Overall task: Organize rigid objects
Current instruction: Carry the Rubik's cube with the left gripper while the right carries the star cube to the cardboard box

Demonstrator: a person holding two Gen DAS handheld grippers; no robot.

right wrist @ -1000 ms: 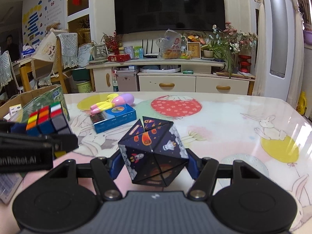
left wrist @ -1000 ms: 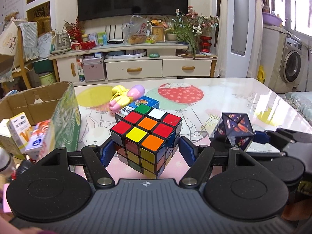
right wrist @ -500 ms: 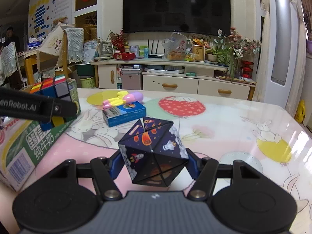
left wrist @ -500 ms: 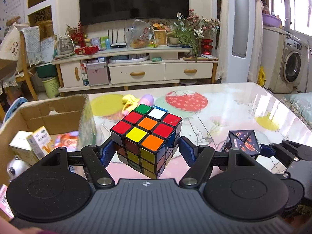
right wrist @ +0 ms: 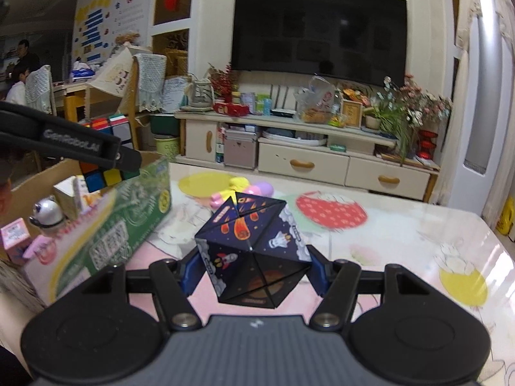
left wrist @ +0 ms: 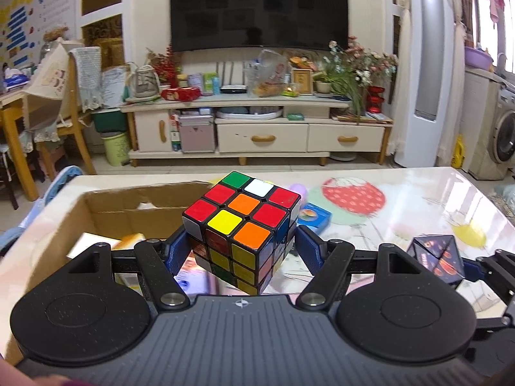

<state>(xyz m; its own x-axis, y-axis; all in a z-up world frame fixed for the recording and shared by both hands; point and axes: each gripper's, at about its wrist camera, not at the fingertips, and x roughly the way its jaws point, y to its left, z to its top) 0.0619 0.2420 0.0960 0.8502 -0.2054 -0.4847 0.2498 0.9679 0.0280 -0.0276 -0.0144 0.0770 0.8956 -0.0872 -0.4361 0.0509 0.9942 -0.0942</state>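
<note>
- Since the earlier frames both grippers have swung left toward the cardboard box (left wrist: pixel 106 215); the left gripper (left wrist: pixel 238 246), once over bare bench, now sits at the box's right wall with the open box filling the left of its view.
- Left gripper held level, blue fingers (left wrist: pixel 176 251) clamped on the Rubik's cube (left wrist: pixel 241 230), cube lifted and tilted corner-forward.
- Right gripper (right wrist: pixel 252 265) level too, squeezing the space-print cube (right wrist: pixel 252 257) between its pads, raised above the bench (right wrist: pixel 402 234).
- Right view: left gripper and Rubik's cube hang above the box's open top.
- Box holds small cartons (right wrist: pixel 69 194), a silver robot-like toy (right wrist: pixel 46 214) and a pink carton (right wrist: pixel 14 238).
- Blue box (left wrist: pixel 313 217) lies on the bench just right of the Rubik's cube; yellow-pink toy (right wrist: pixel 238 189) further back, partly hidden.
- Green printed box wall (right wrist: pixel 135 215) stands between the right gripper and the box interior.
</note>
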